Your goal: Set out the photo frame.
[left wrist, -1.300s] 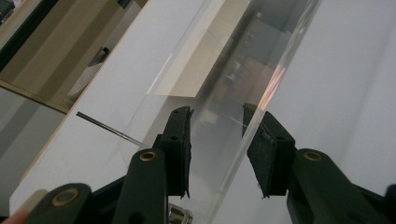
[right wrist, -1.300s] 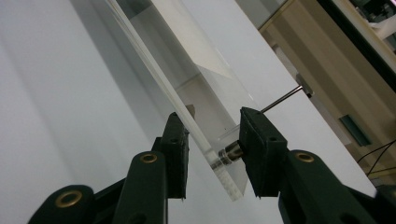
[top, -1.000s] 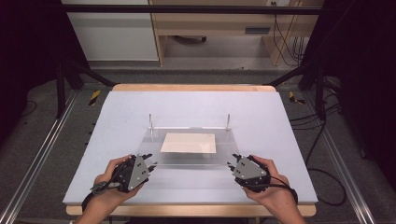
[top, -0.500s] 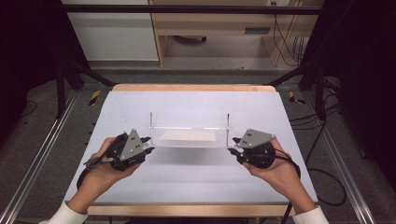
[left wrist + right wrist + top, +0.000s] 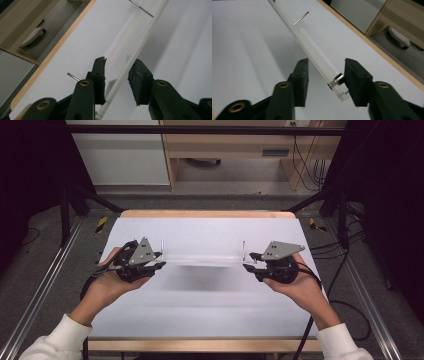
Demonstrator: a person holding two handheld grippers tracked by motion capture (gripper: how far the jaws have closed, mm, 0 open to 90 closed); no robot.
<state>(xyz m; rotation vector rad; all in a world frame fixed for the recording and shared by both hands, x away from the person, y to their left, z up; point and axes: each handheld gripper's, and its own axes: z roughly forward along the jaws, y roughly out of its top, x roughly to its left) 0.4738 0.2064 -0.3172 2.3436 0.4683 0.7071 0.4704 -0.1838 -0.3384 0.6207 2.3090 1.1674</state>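
While we look down from the high view, we see a clear acrylic plate [image 5: 202, 257] held edge-on above the white table [image 5: 210, 305], spanning the gap between our left gripper [image 5: 157, 261] and our right gripper [image 5: 248, 261], with a blurred shadow on the tabletop just beneath it. Two thin metal pins [image 5: 243, 248] stand up from the plate, one near each end. In the left gripper view, our left gripper [image 5: 117, 75] has its jaws parted wide, and the pale edge of the plate [image 5: 140, 47] runs up between them; the left jaw's pad lies against or just beside the clear face, while the right jaw stands apart from the edge, so we cannot tell whether anything is truly pinched. In the right gripper view, our right gripper [image 5: 326, 75] is also well open, and the corner of the plate [image 5: 312, 50] sits between the jaws; a small silver cylindrical fitting [image 5: 336, 81] on that corner touches or nearly touches the right jaw, and the left jaw is clear of the plate. A pin [image 5: 300, 18] juts from the plate farther along. Beyond the table's wooden edge [image 5: 205, 213] we see grey floor, a wooden cabinet [image 5: 235, 145] and trailing cables [image 5: 302, 155]. We can read no labels, brands or writing on the grippers, the plate or the table
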